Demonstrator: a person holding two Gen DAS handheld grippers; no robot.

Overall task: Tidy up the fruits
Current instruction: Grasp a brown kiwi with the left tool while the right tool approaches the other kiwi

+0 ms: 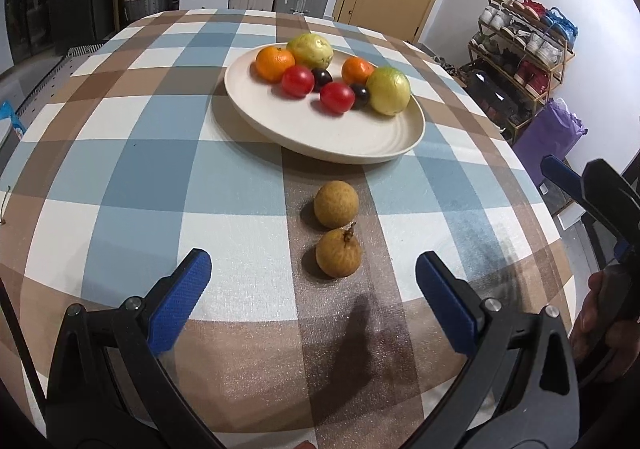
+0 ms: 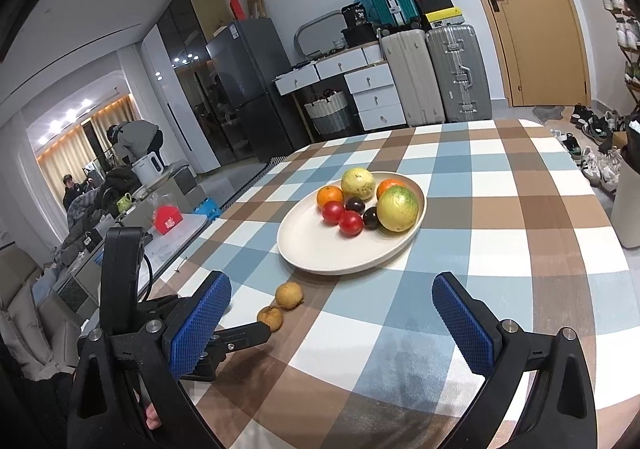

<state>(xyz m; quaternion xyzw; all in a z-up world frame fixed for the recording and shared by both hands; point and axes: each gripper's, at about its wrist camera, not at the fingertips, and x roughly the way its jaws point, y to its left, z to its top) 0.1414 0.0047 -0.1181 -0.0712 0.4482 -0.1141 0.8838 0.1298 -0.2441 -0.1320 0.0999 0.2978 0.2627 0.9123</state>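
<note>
Two tan longans lie on the checked tablecloth in front of a cream plate [image 1: 360, 145] [image 2: 304, 249]: the near longan [image 1: 338, 253] [image 2: 270, 318] has a short stem, the far longan [image 1: 335, 204] [image 2: 289, 294] sits just behind it. The plate carries two oranges, two green guavas, two red tomatoes and two dark plums. My left gripper [image 1: 312, 275] is open, its blue pads on either side of the near longan and slightly short of it. My right gripper [image 2: 332, 309] is open and empty, to the right of the longans.
The checked table [image 1: 140, 169] runs to its right edge near a shoe rack [image 1: 524, 49]. Suitcases [image 2: 436, 73] and white drawers [image 2: 372, 89] stand beyond the far edge. A hand holding the right gripper shows at the right of the left wrist view. People are far left in the right wrist view.
</note>
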